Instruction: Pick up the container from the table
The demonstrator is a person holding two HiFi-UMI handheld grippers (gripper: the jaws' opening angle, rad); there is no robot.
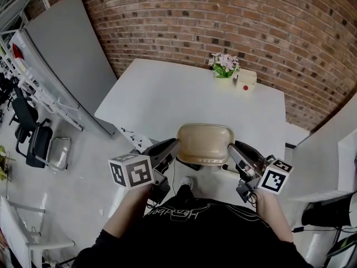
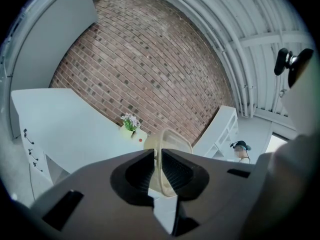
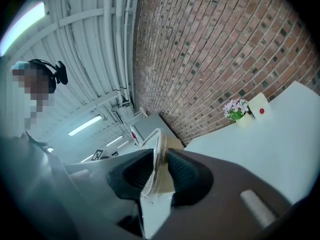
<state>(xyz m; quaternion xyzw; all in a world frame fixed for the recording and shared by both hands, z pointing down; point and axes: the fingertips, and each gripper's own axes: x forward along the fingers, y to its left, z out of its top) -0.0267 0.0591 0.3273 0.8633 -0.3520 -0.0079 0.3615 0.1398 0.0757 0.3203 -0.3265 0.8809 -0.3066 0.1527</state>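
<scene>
The left gripper has its jaws nearly together, and they pinch a thin wall of the container; the dark pads cover most of this wall, so only the upper rim shows above them; the right gripper pinches the opposite wall of the same container in the same way, with only a narrow gap, filled by the plastic; here also the jaws hide the lower part.

In the head view the left gripper and the right gripper meet the two sides of the beige container, and their tips are partly lost under its rim; what is inside the container cannot be made out; it hangs between the grippers in front of the person's chest, at the near edge of the white table, apparently clear of the top.

At the far edge of the table stand a flower pot and, just beside it, a small white box; behind them is a brick wall.
</scene>
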